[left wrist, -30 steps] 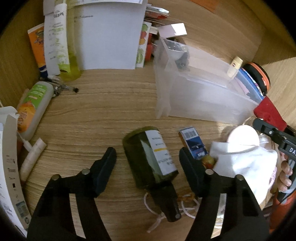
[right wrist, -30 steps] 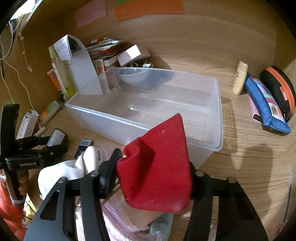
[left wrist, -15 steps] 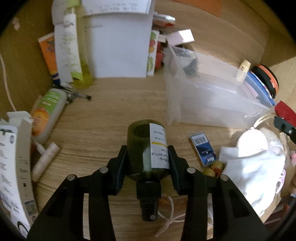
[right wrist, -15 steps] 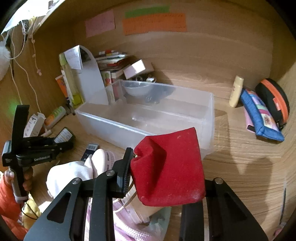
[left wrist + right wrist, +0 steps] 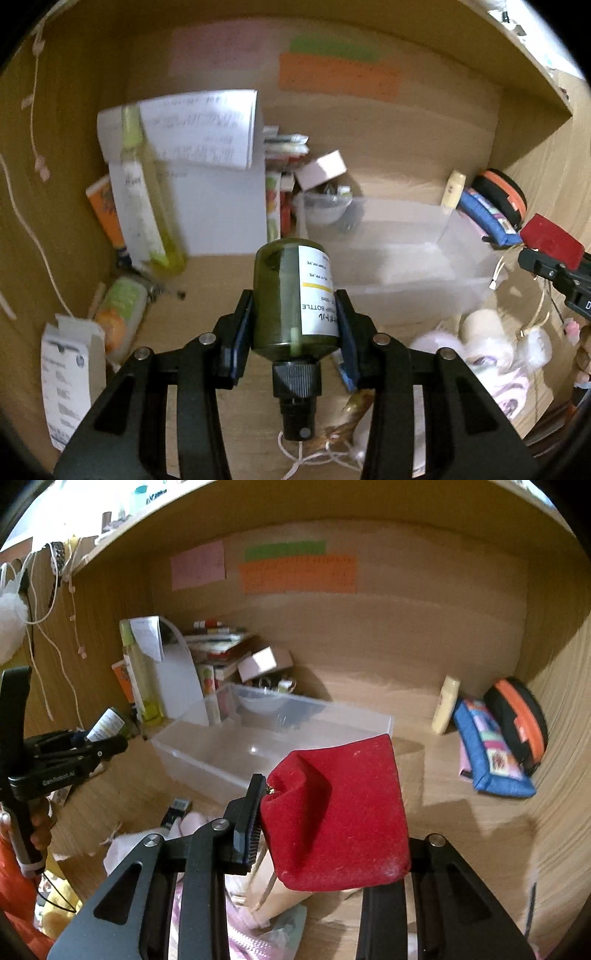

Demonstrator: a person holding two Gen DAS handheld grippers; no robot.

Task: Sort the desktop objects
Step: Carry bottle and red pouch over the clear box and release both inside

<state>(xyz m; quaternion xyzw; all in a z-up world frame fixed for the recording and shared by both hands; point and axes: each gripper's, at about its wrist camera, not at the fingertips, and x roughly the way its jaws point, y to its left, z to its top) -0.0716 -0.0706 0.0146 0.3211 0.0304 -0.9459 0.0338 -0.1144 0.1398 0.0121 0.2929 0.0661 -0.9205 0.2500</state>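
Note:
My left gripper (image 5: 295, 328) is shut on a dark green spray bottle (image 5: 293, 295) with a white label, lifted off the desk, its black cap toward the camera. It also shows at the left of the right wrist view (image 5: 107, 723). My right gripper (image 5: 332, 812) is shut on a red velvet pouch (image 5: 340, 812), held above the desk in front of a clear plastic bin (image 5: 273, 738). The pouch shows at the right edge of the left wrist view (image 5: 550, 240), beside the bin (image 5: 399, 266).
A yellow bottle (image 5: 147, 206), papers and books stand at the back left. A cream tube (image 5: 445, 705), a blue pouch (image 5: 491, 749) and an orange-black case (image 5: 521, 720) lie at the right. White and pink cloth (image 5: 491, 354), string and a small blue box (image 5: 177, 810) clutter the front.
My left gripper closed on the green bottle and lifted it off the desk. My right gripper rose and drew back with the red pouch.

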